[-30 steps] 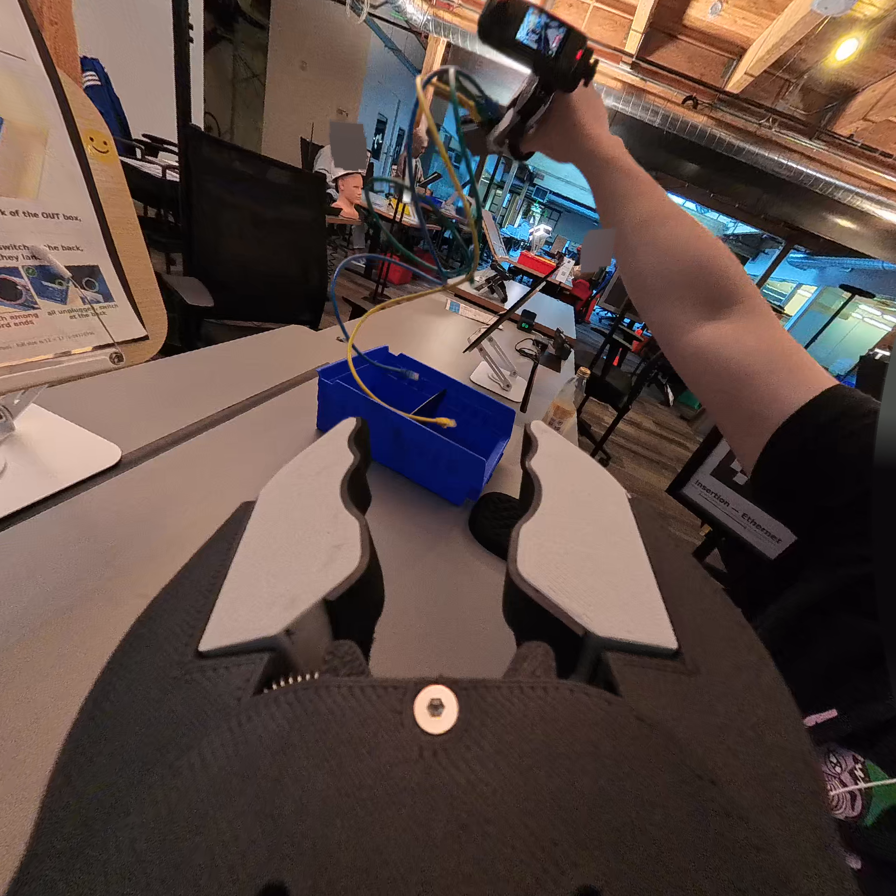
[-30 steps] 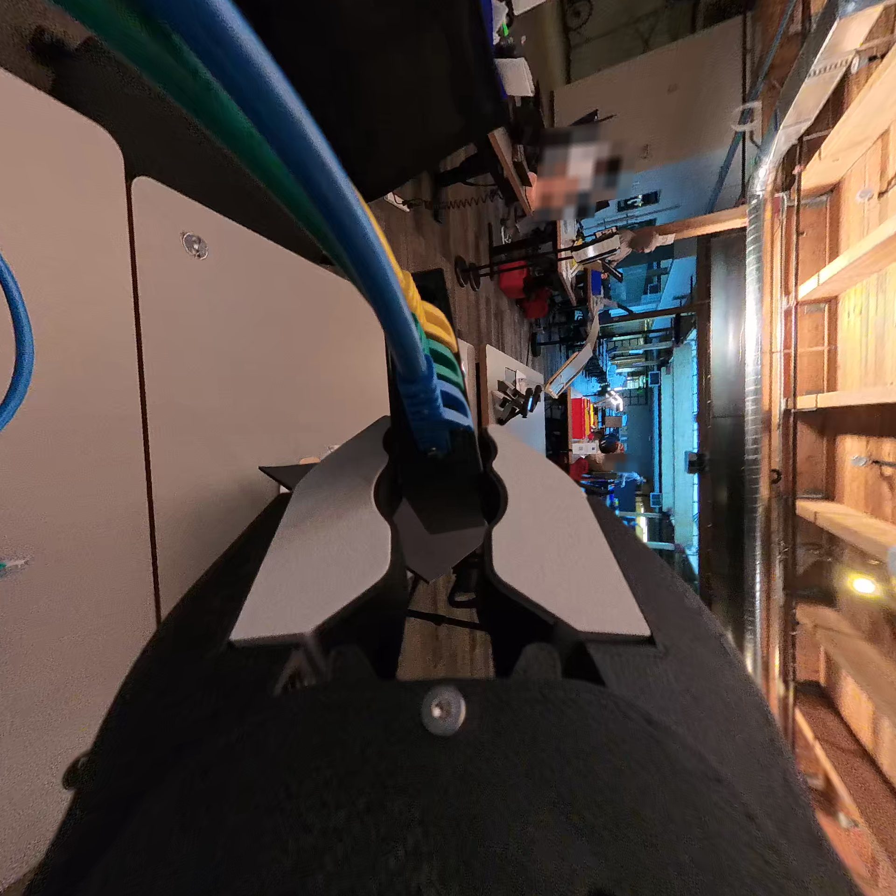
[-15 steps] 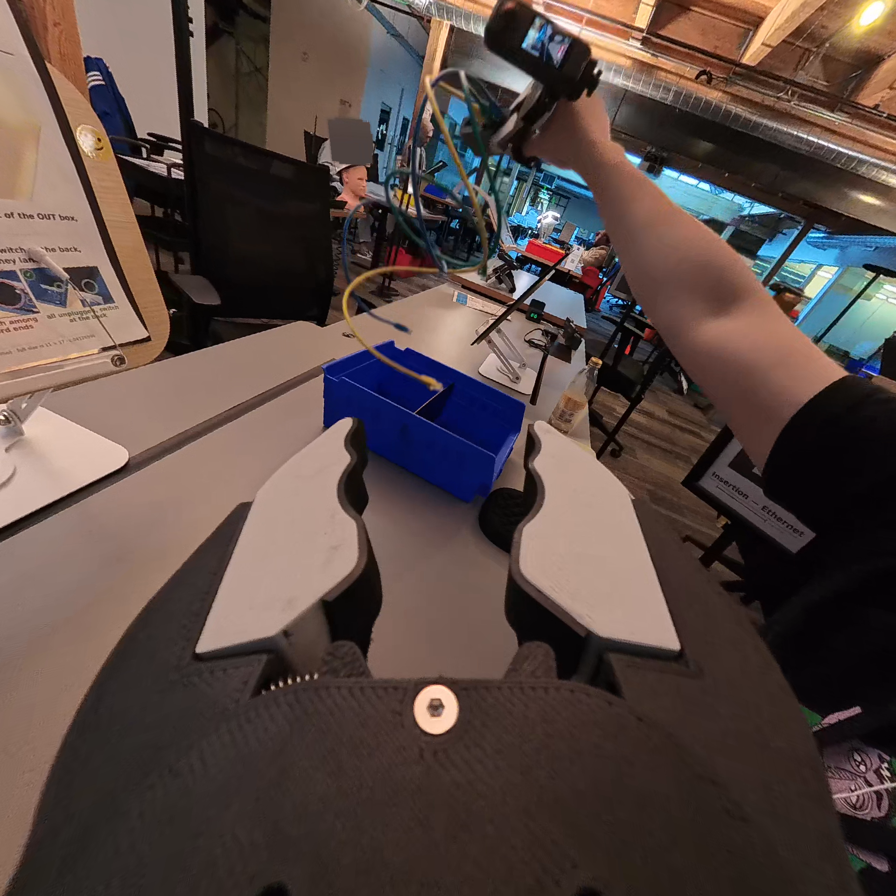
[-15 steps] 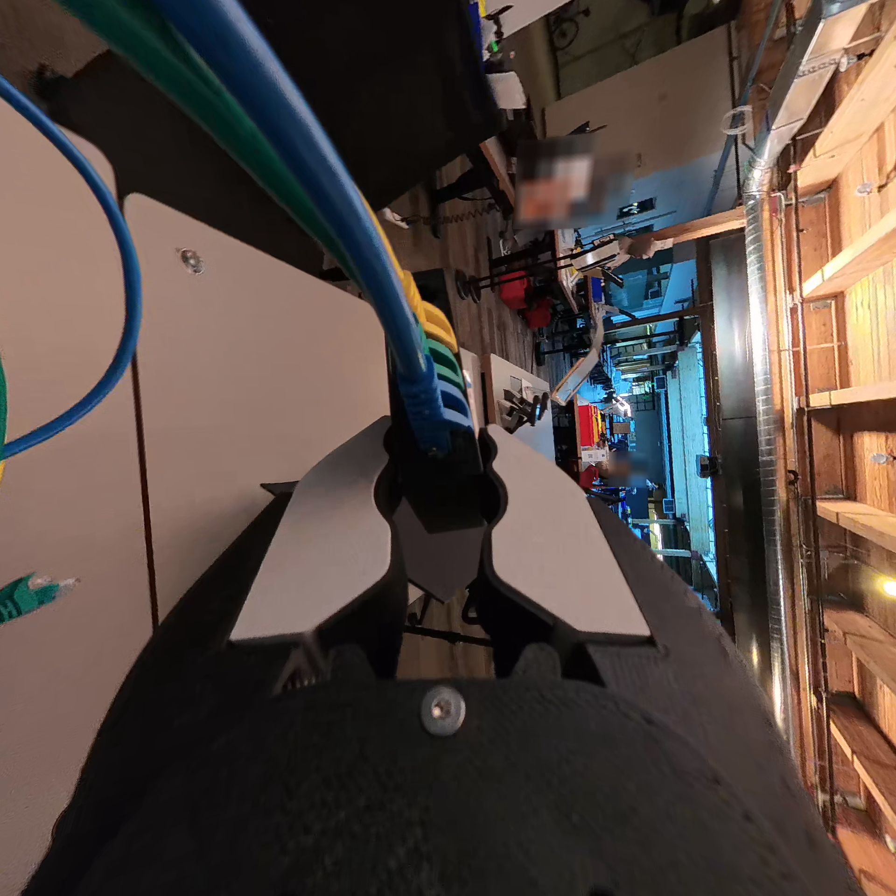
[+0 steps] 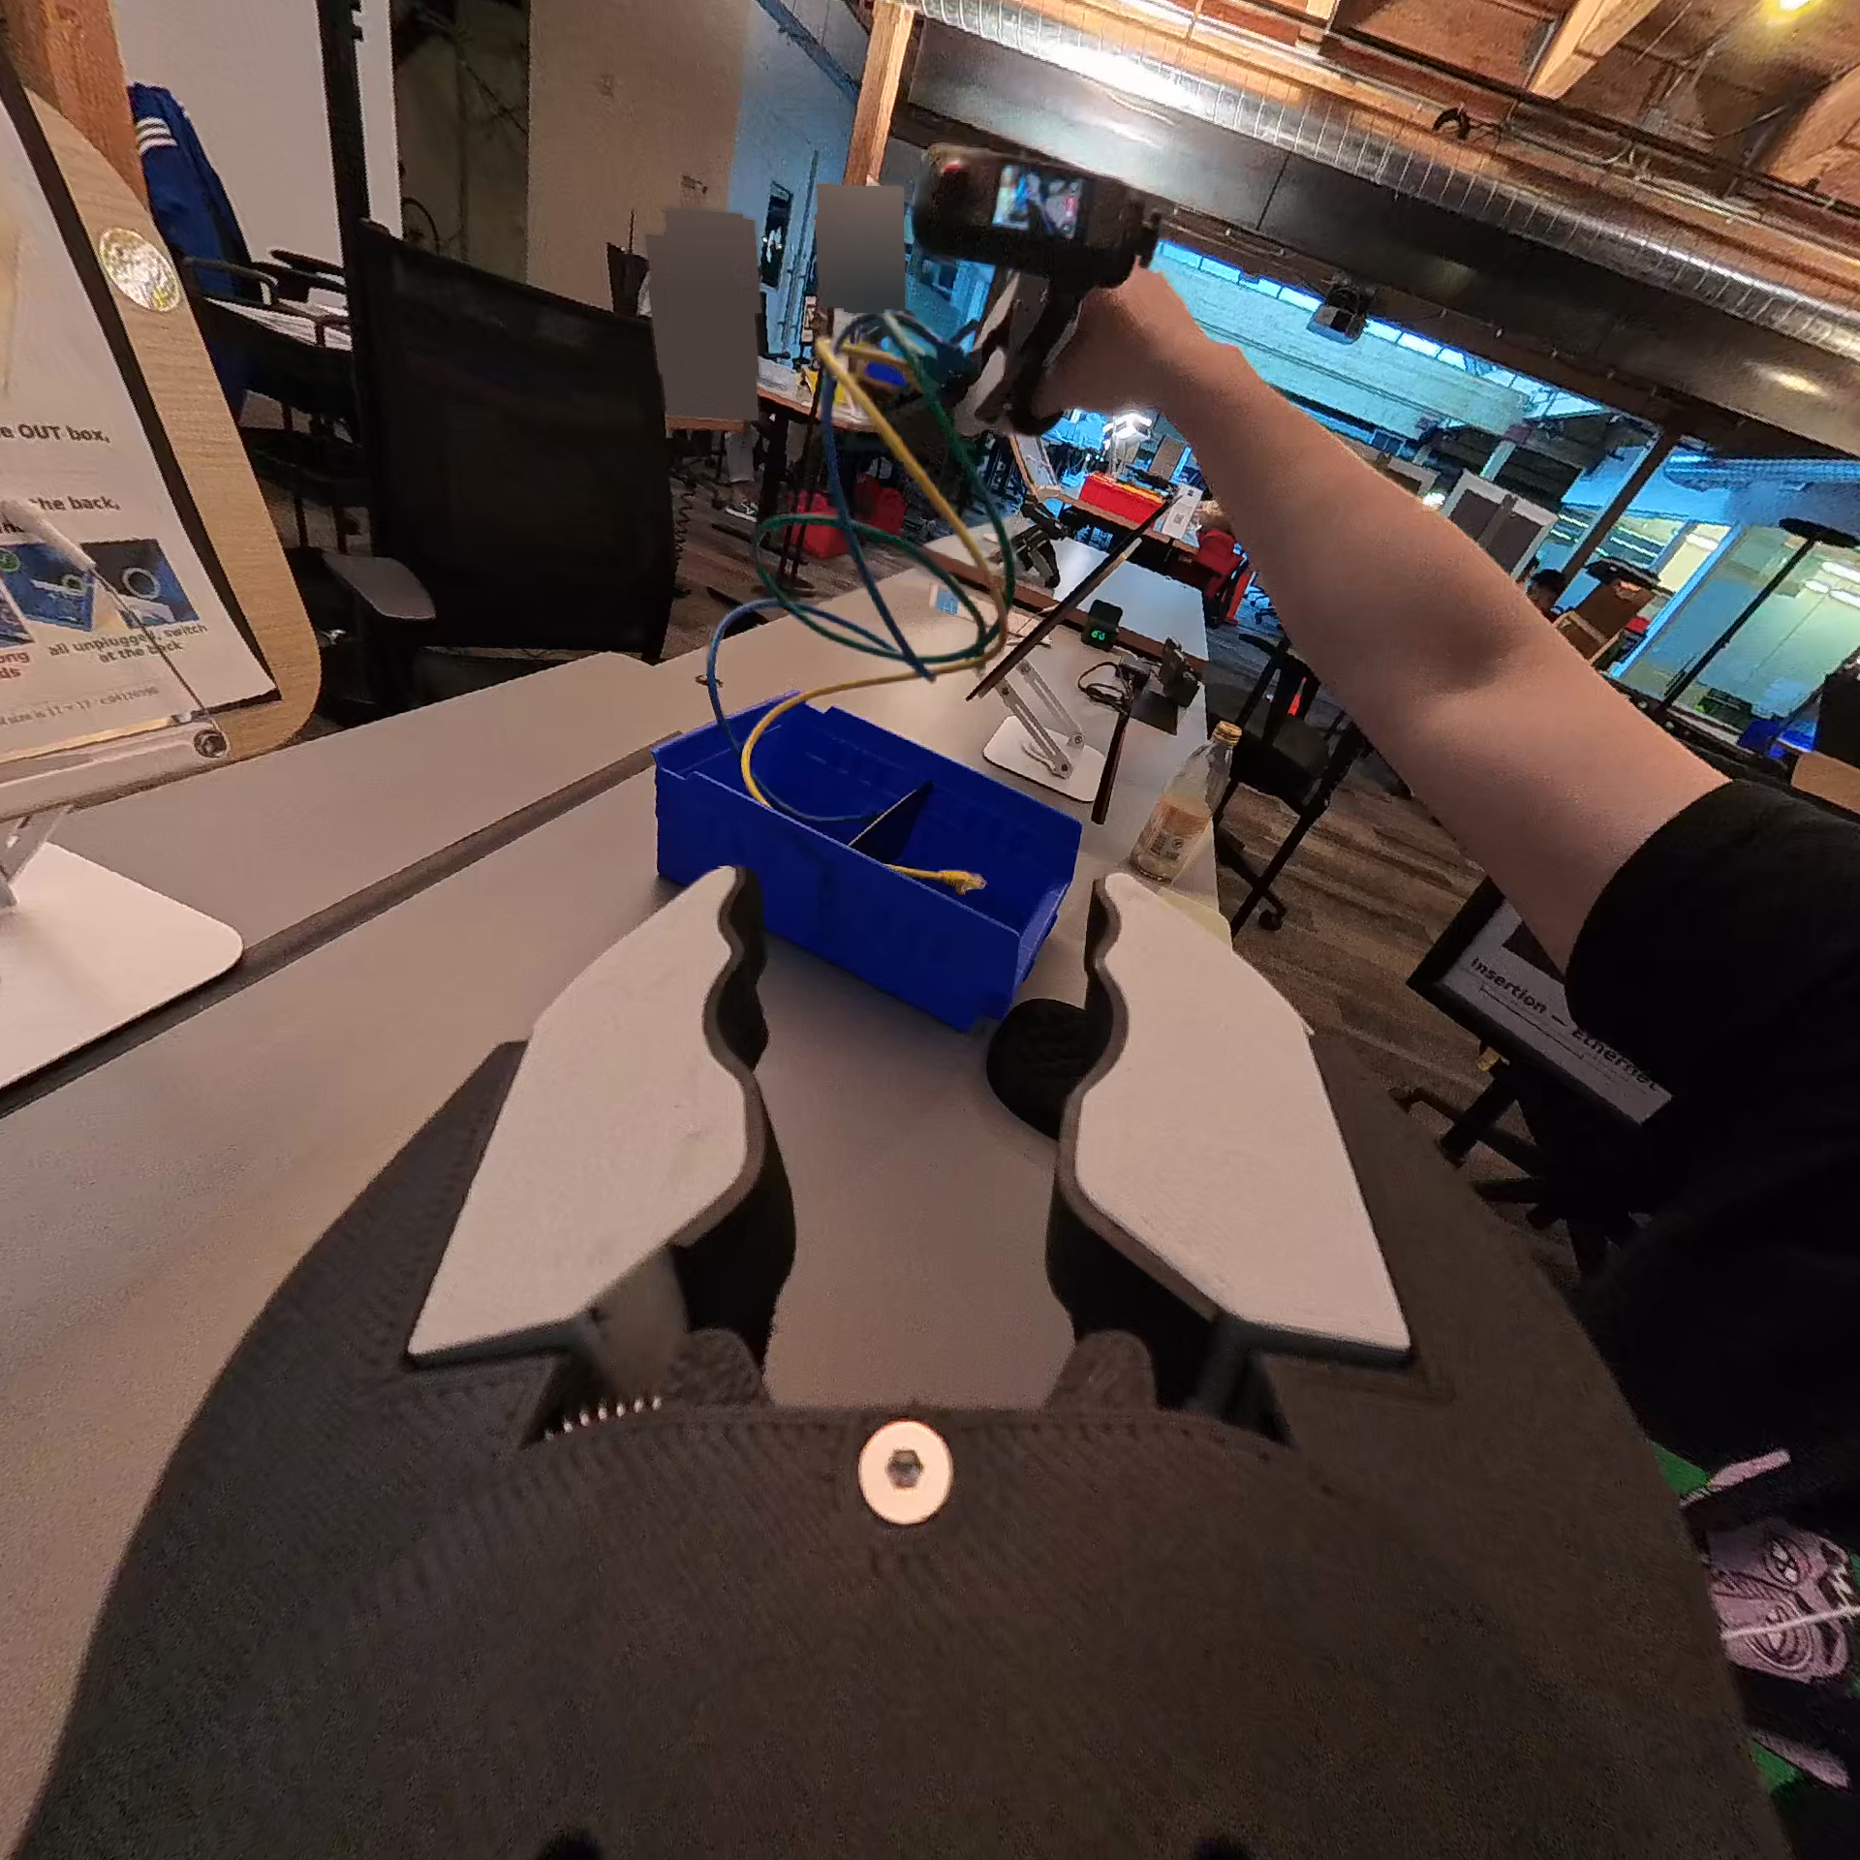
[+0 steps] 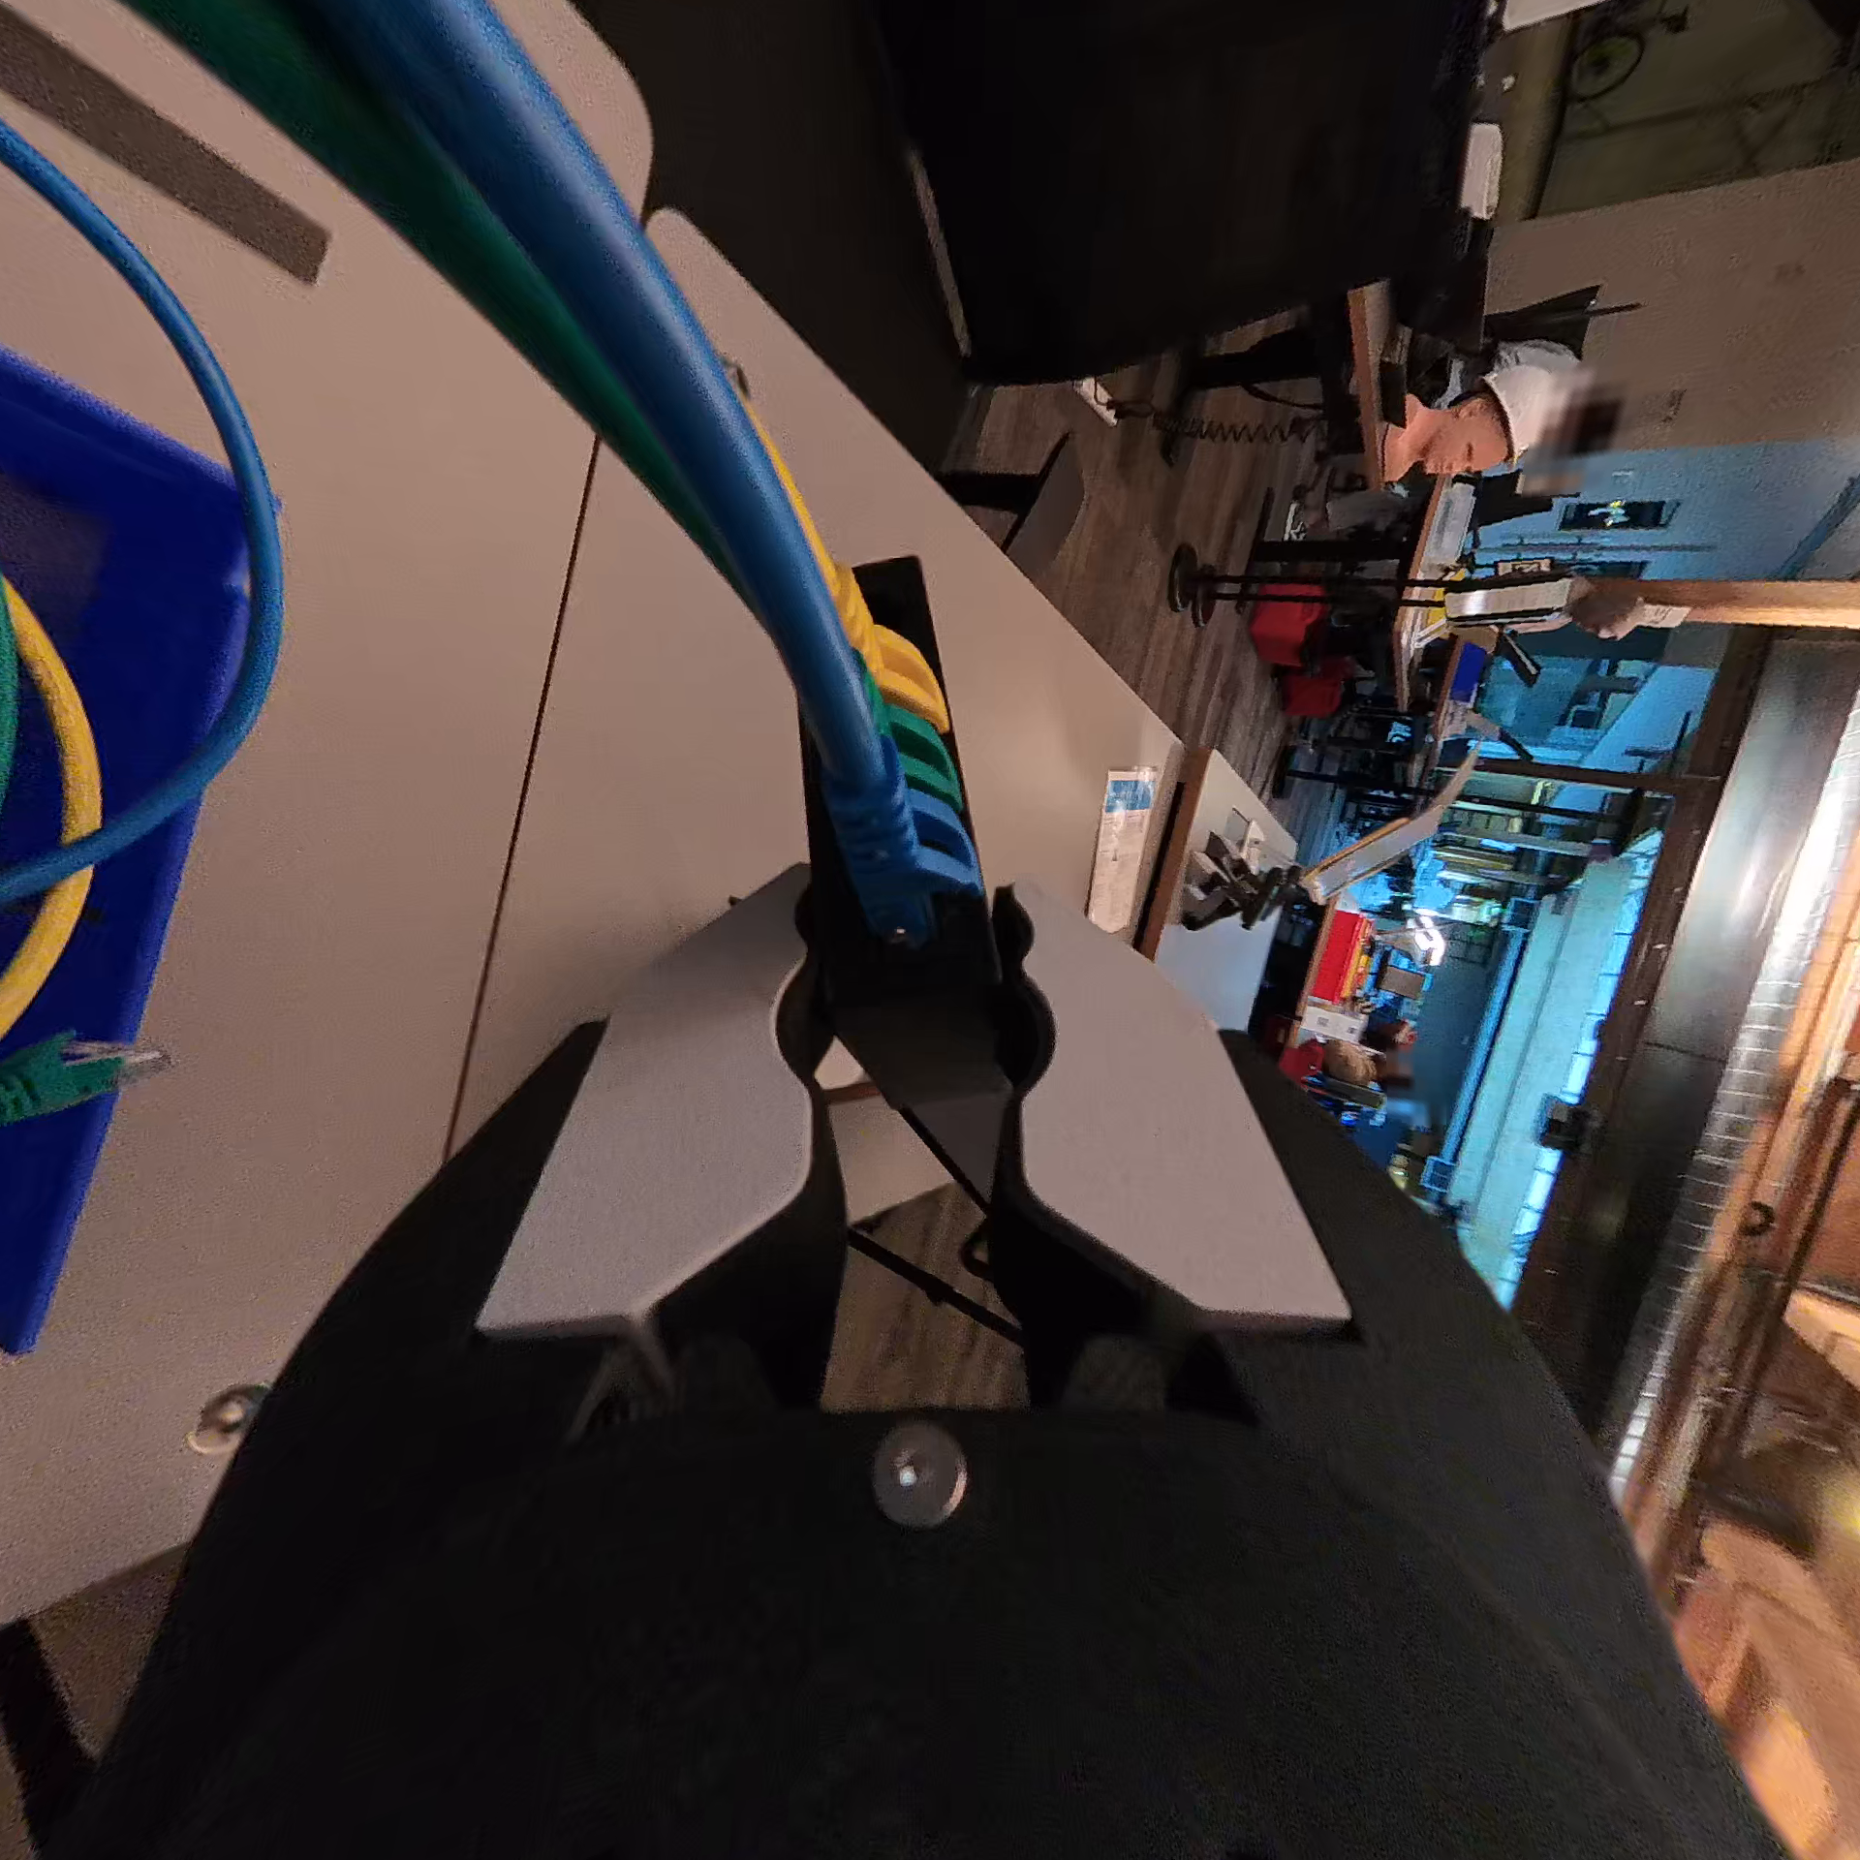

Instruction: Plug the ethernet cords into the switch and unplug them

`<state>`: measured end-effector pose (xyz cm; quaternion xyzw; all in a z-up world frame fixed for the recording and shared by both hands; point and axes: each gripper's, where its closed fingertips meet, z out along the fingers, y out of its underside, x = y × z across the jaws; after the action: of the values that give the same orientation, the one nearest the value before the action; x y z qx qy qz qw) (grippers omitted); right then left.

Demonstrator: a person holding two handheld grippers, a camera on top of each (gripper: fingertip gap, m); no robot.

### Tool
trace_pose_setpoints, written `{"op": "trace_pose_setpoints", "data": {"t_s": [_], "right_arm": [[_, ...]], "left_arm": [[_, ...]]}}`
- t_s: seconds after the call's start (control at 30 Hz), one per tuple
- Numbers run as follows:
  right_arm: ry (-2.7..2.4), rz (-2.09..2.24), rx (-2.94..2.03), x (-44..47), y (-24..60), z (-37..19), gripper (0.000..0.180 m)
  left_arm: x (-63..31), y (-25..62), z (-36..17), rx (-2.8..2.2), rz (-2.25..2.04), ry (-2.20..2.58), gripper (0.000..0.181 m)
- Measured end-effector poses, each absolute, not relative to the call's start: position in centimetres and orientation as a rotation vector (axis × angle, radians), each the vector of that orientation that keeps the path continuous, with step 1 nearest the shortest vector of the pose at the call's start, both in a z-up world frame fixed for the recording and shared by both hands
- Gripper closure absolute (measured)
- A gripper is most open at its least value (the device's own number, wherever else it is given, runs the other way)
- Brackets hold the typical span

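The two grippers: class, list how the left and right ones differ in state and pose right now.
The left gripper is open and holds nothing; the right gripper is shut on the black switch with cords plugged in. The left sits low over the table; the right is raised above the blue bin. Both have grey fingers.

- I'm counting two grippers: the left gripper and the right gripper.
- I'm seeing one black switch.
- I'm making out four boots plugged into it in a row: two blue plugs, one green plug, one yellow plug.
- I'm spotting two loose cord ends: one yellow end, one green end.
- I'm looking at one blue bin.
- I'm noting one bottle.
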<state>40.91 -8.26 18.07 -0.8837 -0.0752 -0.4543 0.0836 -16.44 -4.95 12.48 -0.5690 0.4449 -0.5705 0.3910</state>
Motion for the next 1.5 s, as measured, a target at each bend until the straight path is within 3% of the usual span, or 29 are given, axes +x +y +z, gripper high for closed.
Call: {"op": "trace_pose_setpoints", "data": {"t_s": [0.23,0.4,0.77,1.07,1.23,1.37,1.5], "right_arm": [[-0.422,-1.476,-2.688,39.9,-6.7,13.8,0.149],[-0.682,-1.518,-2.710,37.5,-5.2,8.3,0.149],[-0.947,-1.021,-3.092,32.5,-6.6,-3.7,0.149],[-0.803,-0.829,-3.227,32.6,-7.0,-8.0,0.149],[-0.712,-0.695,-3.132,32.5,-6.9,-6.8,0.150],[-0.641,-0.667,-2.809,31.3,-5.3,-0.7,0.149],[-0.739,-0.443,-2.366,24.5,-5.7,4.9,0.127]], "left_arm": [[-13.0,-6.2,9.1,-1.451,-1.195,1.355,0.120],[-10.7,-8.3,9.1,-1.429,-1.299,1.397,0.124],[-11.5,-7.8,9.4,-1.444,-1.337,1.361,0.125],[-11.4,-7.7,9.0,-1.459,-1.339,1.367,0.125],[-11.6,-7.5,9.1,-1.464,-1.357,1.354,0.125],[-11.6,-7.5,9.0,-1.473,-1.359,1.360,0.125],[-11.7,-7.7,9.2,-1.458,-1.366,1.363,0.125]]}}
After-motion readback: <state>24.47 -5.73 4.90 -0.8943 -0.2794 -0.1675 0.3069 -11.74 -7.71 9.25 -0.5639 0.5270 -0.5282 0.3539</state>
